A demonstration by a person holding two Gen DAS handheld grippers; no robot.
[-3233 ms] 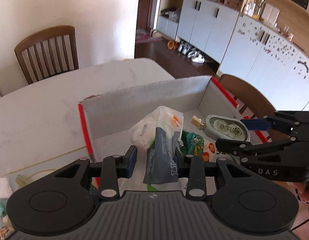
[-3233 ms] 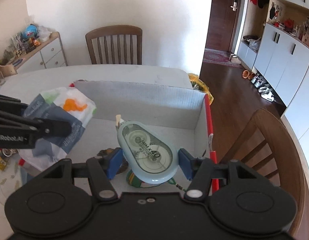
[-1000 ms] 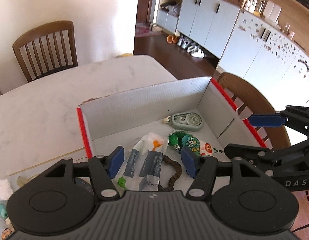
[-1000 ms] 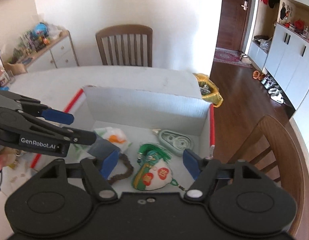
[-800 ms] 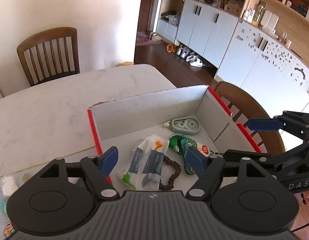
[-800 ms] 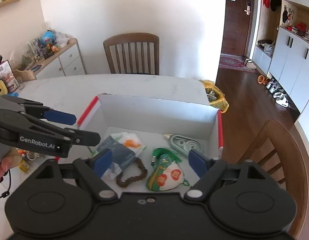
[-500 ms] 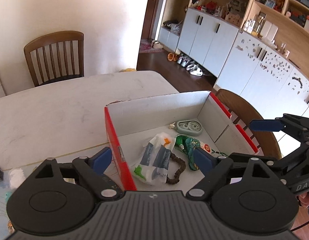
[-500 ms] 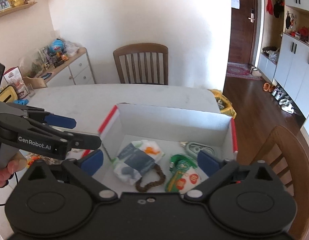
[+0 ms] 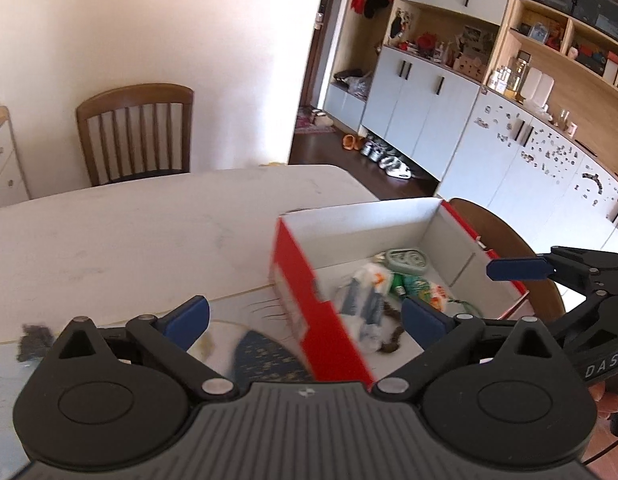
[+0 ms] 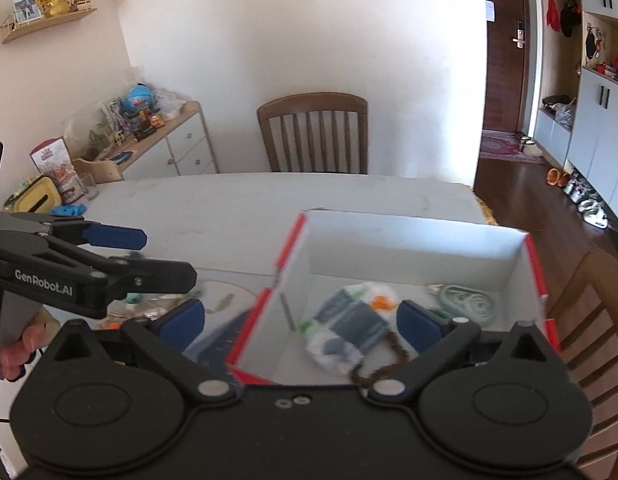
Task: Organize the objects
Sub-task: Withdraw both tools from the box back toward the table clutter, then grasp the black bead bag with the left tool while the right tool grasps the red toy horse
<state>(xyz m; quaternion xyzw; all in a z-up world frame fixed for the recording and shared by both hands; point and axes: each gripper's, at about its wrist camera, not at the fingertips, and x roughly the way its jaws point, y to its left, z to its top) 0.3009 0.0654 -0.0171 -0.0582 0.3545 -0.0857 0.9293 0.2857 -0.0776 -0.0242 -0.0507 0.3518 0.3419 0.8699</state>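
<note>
A red-and-white cardboard box (image 9: 297,280) (image 10: 409,248) stands on the white table (image 9: 109,232). Inside lie a tissue pack (image 9: 363,292) (image 10: 349,324), a pale green tape dispenser (image 9: 407,260) (image 10: 467,304), a green pouch (image 9: 419,286) and a brown bead bracelet (image 9: 393,336) (image 10: 389,354). My left gripper (image 9: 305,316) hovers over the box's near left corner, its jaws still opening, nothing held between them. My right gripper (image 10: 301,316) is open above the box's near edge and holds nothing.
A dark blue patterned item (image 9: 265,356) and small clutter (image 10: 141,308) lie on the table left of the box. Wooden chairs stand at the far side (image 10: 313,132) and at the right (image 10: 589,320). A sideboard (image 10: 181,140) lines the left wall.
Both grippers released the tissue pack and the tape dispenser into the box, then drew back and leftward while their jaws widened. The box now sits further right in both views.
</note>
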